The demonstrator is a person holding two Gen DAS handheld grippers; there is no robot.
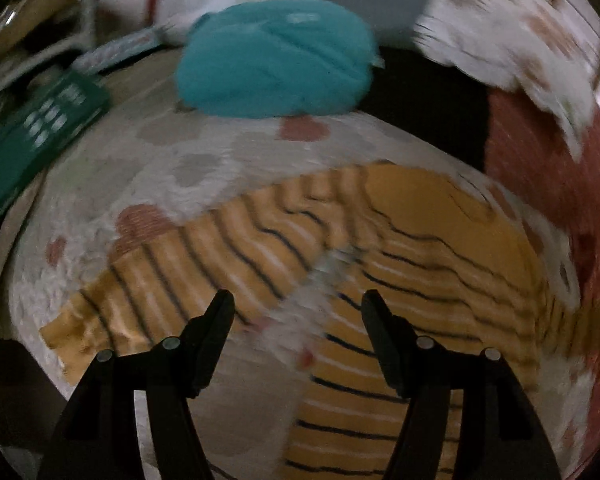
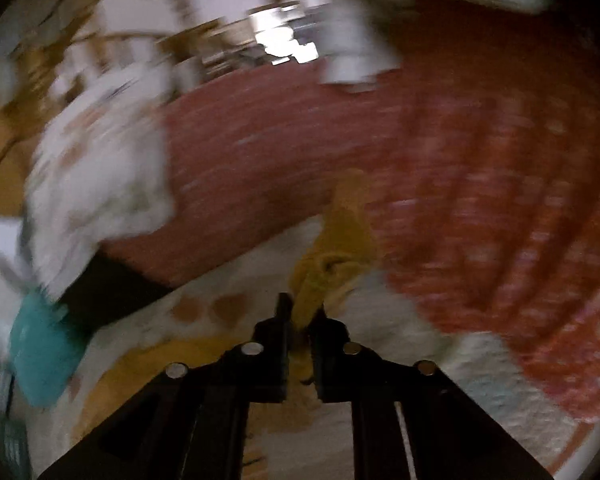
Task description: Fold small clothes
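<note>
An orange garment with dark and white stripes [image 1: 400, 248] lies spread on a white cover with heart shapes [image 1: 172, 160]. My left gripper [image 1: 298, 304] is open and empty just above the garment, one sleeve running to its left. My right gripper [image 2: 300, 312] is shut on a bunched edge of the orange garment [image 2: 340, 248], which rises from between the fingers. The right wrist view is blurred.
A folded teal cloth [image 1: 276, 60] lies behind the garment; it also shows in the right wrist view [image 2: 44, 356]. A green box [image 1: 40, 128] sits at the left. A red patterned fabric [image 2: 480, 184] and a white fluffy cloth [image 2: 100, 168] lie at the right.
</note>
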